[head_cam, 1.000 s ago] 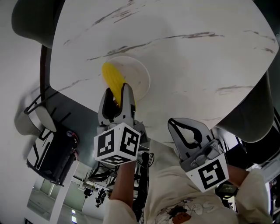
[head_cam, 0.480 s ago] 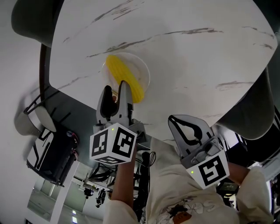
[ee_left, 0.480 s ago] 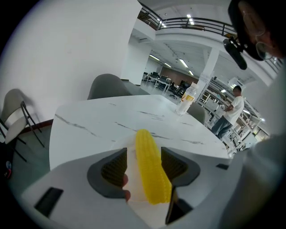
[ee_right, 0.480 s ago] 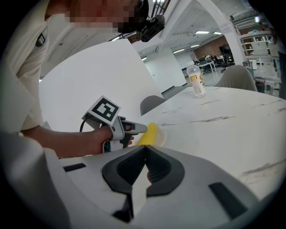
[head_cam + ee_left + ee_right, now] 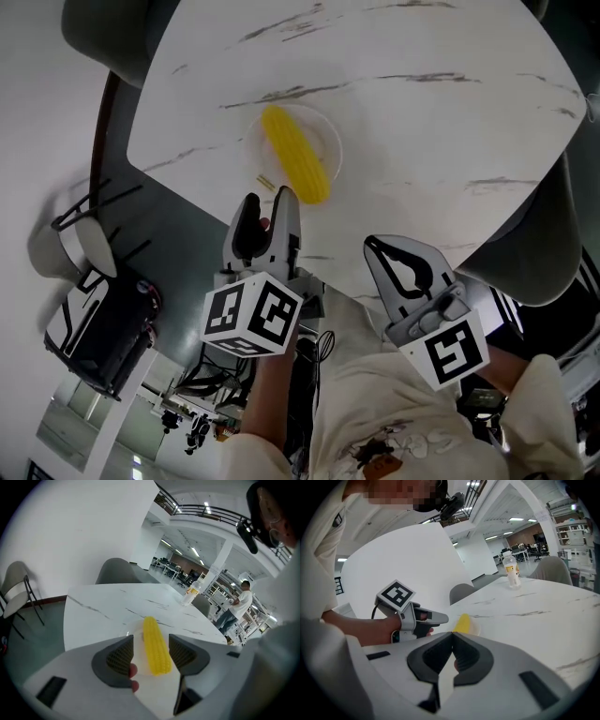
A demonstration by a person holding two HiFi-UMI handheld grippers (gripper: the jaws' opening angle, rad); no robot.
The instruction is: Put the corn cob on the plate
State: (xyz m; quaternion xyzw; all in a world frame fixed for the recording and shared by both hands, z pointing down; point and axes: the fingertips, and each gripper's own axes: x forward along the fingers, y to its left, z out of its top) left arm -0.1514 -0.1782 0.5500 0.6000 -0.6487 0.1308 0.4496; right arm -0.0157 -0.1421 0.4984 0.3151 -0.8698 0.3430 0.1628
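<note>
A second ago the left claw (image 5: 269,202) held the near end of the corn cob (image 5: 295,167). It has since drawn back toward the person, its jaws standing apart and empty. The corn cob lies free and aslant on the white plate (image 5: 328,131) on the table (image 5: 422,141), just beyond the left claw's tips and in line with the gap between them. The right claw (image 5: 375,246) hangs near the table edge, jaws pressed together on nothing. Only the right gripper view shows a bottle (image 5: 512,571) standing farther along the table.
</note>
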